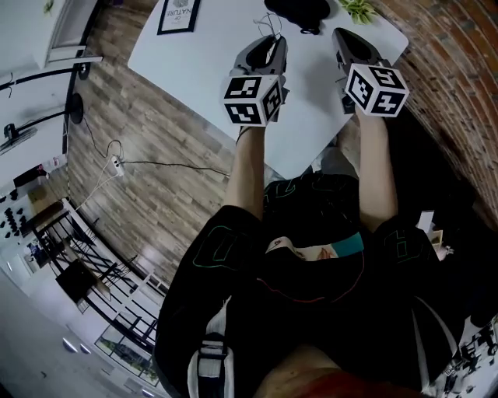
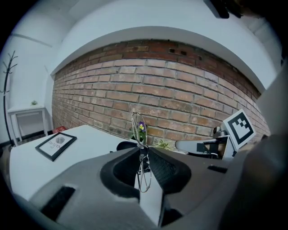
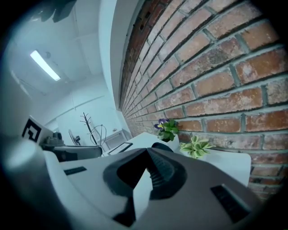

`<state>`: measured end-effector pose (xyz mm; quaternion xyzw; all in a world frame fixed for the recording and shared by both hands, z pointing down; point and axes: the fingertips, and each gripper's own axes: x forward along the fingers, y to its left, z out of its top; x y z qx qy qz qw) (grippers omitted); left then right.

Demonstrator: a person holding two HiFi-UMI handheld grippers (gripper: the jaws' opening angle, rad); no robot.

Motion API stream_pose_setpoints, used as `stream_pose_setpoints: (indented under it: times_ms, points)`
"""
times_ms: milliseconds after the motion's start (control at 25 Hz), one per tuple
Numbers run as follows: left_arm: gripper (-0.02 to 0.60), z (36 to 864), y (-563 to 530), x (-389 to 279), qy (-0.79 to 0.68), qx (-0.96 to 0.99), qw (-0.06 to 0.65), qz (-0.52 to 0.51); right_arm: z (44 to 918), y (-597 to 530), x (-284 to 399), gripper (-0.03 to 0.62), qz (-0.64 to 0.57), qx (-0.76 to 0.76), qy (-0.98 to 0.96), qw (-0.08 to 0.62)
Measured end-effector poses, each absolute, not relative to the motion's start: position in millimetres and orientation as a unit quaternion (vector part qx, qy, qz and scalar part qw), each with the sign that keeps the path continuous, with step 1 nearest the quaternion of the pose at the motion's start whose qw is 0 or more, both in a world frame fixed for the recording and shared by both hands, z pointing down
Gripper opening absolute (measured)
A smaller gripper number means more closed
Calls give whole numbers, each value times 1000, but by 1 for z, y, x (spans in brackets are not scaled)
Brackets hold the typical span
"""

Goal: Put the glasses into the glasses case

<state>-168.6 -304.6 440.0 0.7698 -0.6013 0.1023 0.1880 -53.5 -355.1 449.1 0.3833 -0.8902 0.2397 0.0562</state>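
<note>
Left claw (image 2: 143, 149) clamped on wire-framed glasses (image 2: 137, 128), right claw (image 3: 146, 151) closed, empty, both over white table (image 1: 194, 70)

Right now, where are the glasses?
The glasses are pinched between the jaws of the left gripper, at the head view's upper middle, held over the white table just short of the black case.

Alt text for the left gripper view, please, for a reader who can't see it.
The left gripper has its fingers shut on thin wire-framed glasses, held upright above a white table. Behind them are a black glasses case and a small flowering plant against a brick wall, with a framed picture at the left.
</note>
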Motion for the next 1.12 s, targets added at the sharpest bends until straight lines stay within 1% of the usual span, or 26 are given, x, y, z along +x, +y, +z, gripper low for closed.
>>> stream_pose_setpoints:
  times_ms: [400,840,1120]
  points:
    - [64,464,-340,-154,-517,814,113,241,476,-354,-40,5,268,406,-872,59]
    - [64,480,-371,-155,-439,825,0,356,496,-351,-37,5,282,415,-863,67]
    - [64,488,-391,-164,-353,822,-83,438,506,-352,-46,5,293,415,-858,74]
